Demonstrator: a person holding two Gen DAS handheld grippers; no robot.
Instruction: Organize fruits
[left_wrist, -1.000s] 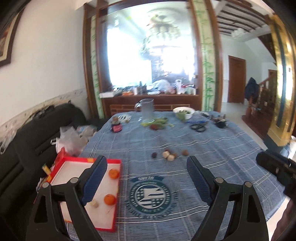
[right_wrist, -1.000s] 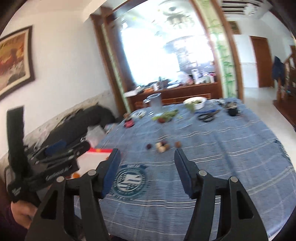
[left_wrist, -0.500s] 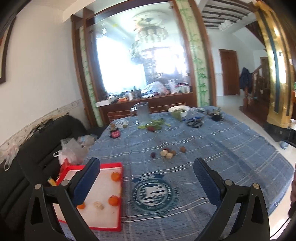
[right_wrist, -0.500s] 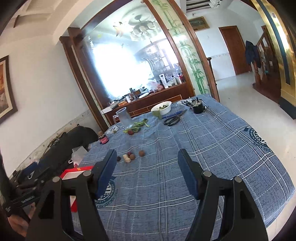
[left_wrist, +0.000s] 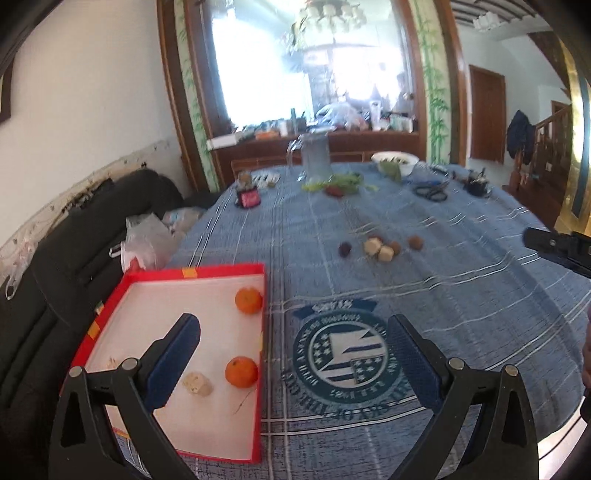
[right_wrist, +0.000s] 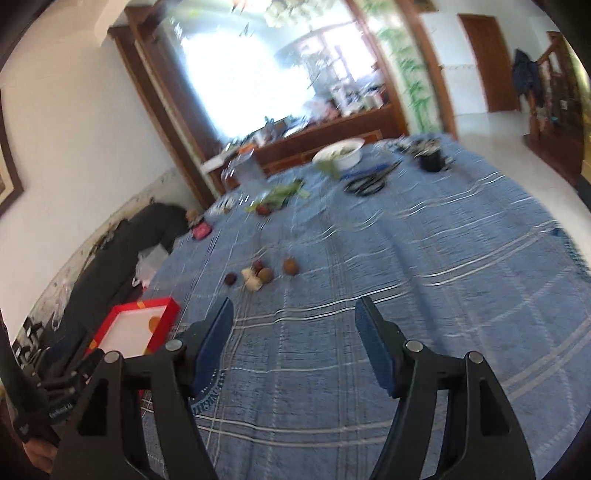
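Note:
A red-rimmed white tray (left_wrist: 155, 280) lies at the table's near left and holds two oranges (left_wrist: 249, 300) and a pale peeled fruit (left_wrist: 197, 384). A cluster of small brown, dark and pale fruits (left_wrist: 380, 249) lies mid-table; it also shows in the right wrist view (right_wrist: 258, 276). My left gripper (left_wrist: 291, 347) is open and empty, above the tray's right edge. My right gripper (right_wrist: 293, 332) is open and empty, above the blue cloth, short of the cluster. The tray shows at lower left in the right wrist view (right_wrist: 110, 325).
At the far end stand a glass jug (left_wrist: 314, 155), a white bowl (left_wrist: 395, 160), scissors (left_wrist: 430, 192), green leaves with a red fruit (left_wrist: 334, 188) and a small red item (left_wrist: 249, 199). A black sofa (left_wrist: 74, 251) with plastic bags runs along the left. The table's edge is close on the right.
The left gripper has come lower and nearer over the tray. The right gripper has dropped and tilted left, closer to the fruit cluster. Both stay open.

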